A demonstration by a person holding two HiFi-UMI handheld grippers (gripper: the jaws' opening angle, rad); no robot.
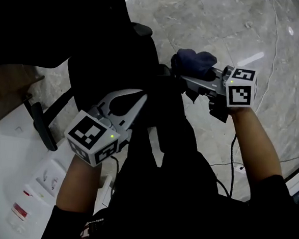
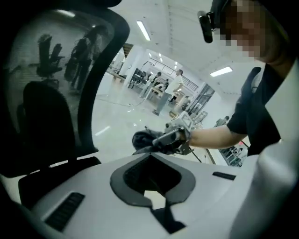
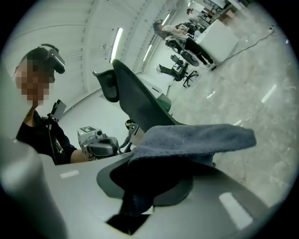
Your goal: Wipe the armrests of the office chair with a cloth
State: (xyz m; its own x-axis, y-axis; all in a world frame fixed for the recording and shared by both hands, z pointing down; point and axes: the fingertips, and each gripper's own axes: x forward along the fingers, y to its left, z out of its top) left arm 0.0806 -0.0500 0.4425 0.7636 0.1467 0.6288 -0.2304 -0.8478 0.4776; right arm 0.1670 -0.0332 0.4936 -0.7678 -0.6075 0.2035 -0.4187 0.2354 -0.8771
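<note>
Blue-grey terry fills the jaws of your right gripper (image 1: pixel 187 75). They are clamped on the cloth (image 3: pixel 191 140): one fold runs down the dark slot between them, and the rest spreads flat over the tips like a small awning. The nap looks thick, and the colour is darker where it bunches. Your left gripper (image 2: pixel 149 156) has its jaws brought together at the tips with nothing caught between them. Only their grey pads (image 2: pixel 120 190) ring the opening.

In the head view the cloth is a rounded bundle at the right side of the black office chair (image 1: pixel 111 52), just beside its back. No view lets you tell whether it touches any part of the chair. Only the head view shows both your forearms (image 1: pixel 255 144) and the two marker cubes (image 1: pixel 92 137), with the left gripper's tips close by the chair's black back.

Only the left gripper view shows the mesh backrest (image 2: pixel 46 60) close on its left, and the clamped cloth side-on across the pale floor (image 2: pixel 117 119). Only the right gripper view shows the chair in profile, headrest (image 3: pixel 105 86) included, with your left gripper to the left of it.
</note>
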